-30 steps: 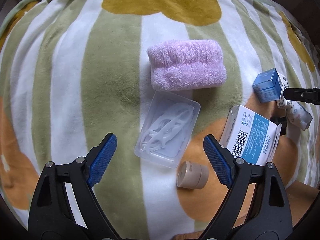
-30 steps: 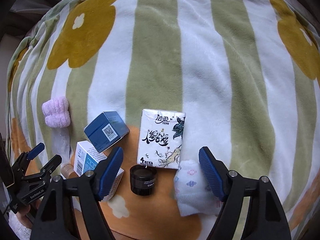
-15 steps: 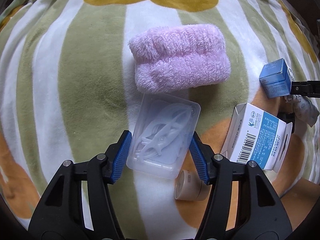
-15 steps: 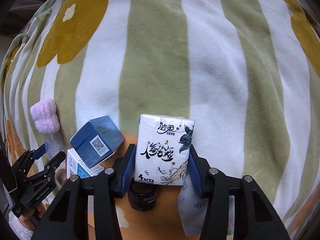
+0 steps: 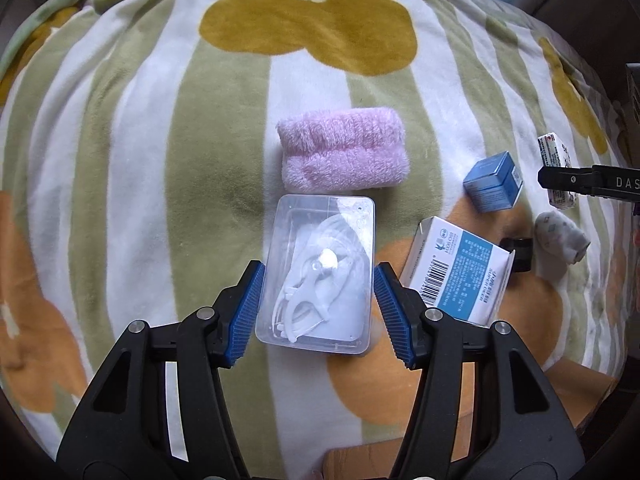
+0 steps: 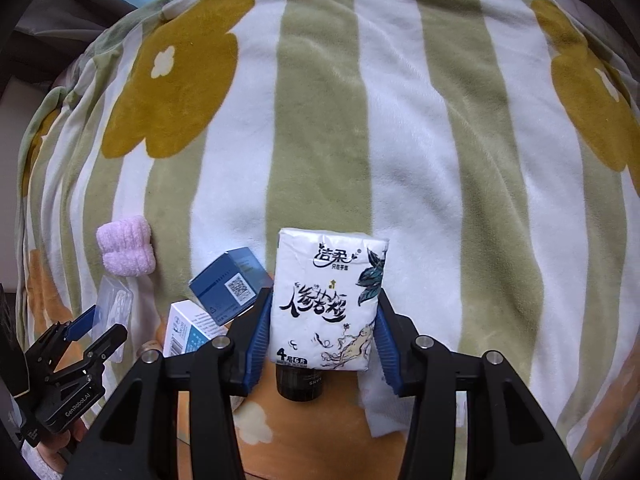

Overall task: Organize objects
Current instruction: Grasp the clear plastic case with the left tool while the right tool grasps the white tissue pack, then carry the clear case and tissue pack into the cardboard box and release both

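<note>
The floss box [image 5: 318, 272] sits between the blue pads of my left gripper [image 5: 318, 312], which is clamped on its long sides, and the tissue pack [image 6: 326, 300] is pinched the same way in my right gripper [image 6: 322, 332]; both look lifted clear of the blanket [image 6: 400, 120], though I can't be sure of the gap under either. Working outward from the left gripper, the pink towel [image 5: 342, 148] lies just beyond the floss box, the white carton [image 5: 460, 276] is just to its right, and past that come the blue box [image 5: 494, 186], a black jar [image 5: 518, 254] and a rolled sock [image 5: 560, 236]. From the right gripper outward, the jar shows under the pack's near edge, and the blue box and carton lie close at its left. I judge this to be the carry step: two pickups made, nothing placed yet. Next I need a clear patch of blanket for each item, level travel so the soft pack doesn't slip, and enough height to clear the neighbours.
</note>
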Demonstrator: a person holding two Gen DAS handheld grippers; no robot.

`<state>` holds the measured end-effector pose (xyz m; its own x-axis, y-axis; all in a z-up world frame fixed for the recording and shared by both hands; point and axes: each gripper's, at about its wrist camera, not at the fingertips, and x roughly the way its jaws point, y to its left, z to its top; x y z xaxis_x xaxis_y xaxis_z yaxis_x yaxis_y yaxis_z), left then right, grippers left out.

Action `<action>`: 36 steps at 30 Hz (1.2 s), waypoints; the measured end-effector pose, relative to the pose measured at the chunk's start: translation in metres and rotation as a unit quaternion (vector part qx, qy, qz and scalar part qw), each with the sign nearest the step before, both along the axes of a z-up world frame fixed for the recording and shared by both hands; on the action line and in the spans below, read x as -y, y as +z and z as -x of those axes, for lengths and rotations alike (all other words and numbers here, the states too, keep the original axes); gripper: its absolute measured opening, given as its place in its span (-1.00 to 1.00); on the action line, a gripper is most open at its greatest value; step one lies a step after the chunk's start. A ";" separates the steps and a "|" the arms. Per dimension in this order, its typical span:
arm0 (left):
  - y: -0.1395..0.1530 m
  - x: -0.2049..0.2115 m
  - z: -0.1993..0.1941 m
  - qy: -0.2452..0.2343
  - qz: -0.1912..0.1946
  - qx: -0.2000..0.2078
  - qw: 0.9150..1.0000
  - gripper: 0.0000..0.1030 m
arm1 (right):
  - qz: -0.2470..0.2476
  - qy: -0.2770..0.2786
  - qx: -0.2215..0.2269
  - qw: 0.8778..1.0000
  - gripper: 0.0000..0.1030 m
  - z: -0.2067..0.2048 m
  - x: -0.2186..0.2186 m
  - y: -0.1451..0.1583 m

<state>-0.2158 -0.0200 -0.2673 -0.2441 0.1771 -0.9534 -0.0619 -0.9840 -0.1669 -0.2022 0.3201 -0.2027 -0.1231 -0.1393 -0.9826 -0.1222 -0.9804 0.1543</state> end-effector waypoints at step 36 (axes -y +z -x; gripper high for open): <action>0.164 -0.022 -0.208 -0.028 -0.039 -0.092 0.995 0.02 | -0.006 0.037 -0.062 0.997 -0.15 -0.204 0.139 0.110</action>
<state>-0.0082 0.0025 -0.1031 -0.4005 0.2673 -0.8764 -0.1535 -0.9626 -0.2234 0.0021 0.1807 -0.0924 -0.2337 -0.1412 -0.9620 -0.0294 -0.9879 0.1522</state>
